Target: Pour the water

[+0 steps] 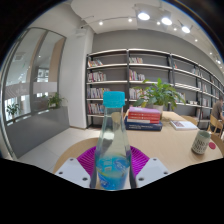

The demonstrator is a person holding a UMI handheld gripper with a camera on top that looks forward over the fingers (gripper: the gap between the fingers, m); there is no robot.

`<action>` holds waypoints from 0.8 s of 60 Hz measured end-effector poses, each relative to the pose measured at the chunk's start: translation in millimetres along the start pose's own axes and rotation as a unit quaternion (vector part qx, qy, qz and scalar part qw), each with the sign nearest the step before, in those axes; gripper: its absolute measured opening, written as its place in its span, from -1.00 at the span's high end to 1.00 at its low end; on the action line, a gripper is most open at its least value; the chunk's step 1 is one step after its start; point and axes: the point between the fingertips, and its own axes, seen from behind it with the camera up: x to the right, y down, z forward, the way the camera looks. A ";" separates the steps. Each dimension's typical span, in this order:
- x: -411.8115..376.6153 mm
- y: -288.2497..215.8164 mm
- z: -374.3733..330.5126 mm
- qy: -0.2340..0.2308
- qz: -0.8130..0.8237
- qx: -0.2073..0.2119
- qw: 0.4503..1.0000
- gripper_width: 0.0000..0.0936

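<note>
Gripped between 2 pink-padded fingers [84,160], a clear water bottle [112,150] with a teal cap [114,99] is standing upright at the near edge of a round wooden table [170,140]. Both pads of the gripper [112,170] appear to be pressing against the bottle's lower body, closed to about its width. Beyond it, long bookshelves [150,75] are lining the far wall of what looks like a library, and a glass partition [30,75] is running along the left. On the table, a leafy potted plant [158,95] is rising behind a stack of books [144,119] at the middle, an open book [183,124] is lying farther right, and a dark cup [202,142] is waiting near the right edge.

Pouring seems not yet begun: the cap is still on, the bottle is untilted, and the cup, the likely target, is standing well apart to the right. Holding level and low, the gripper is pointing straight across the table.
</note>
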 end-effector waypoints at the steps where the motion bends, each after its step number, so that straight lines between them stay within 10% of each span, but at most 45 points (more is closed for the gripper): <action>1: 1.3 0.0 1.8 -0.001 0.000 0.003 1.000 0.05; 23: 5.9 -8.3 8.1 -0.024 0.031 -0.002 0.999 0.22; 48: 165.3 -79.1 27.6 0.001 0.417 -0.027 0.908 0.21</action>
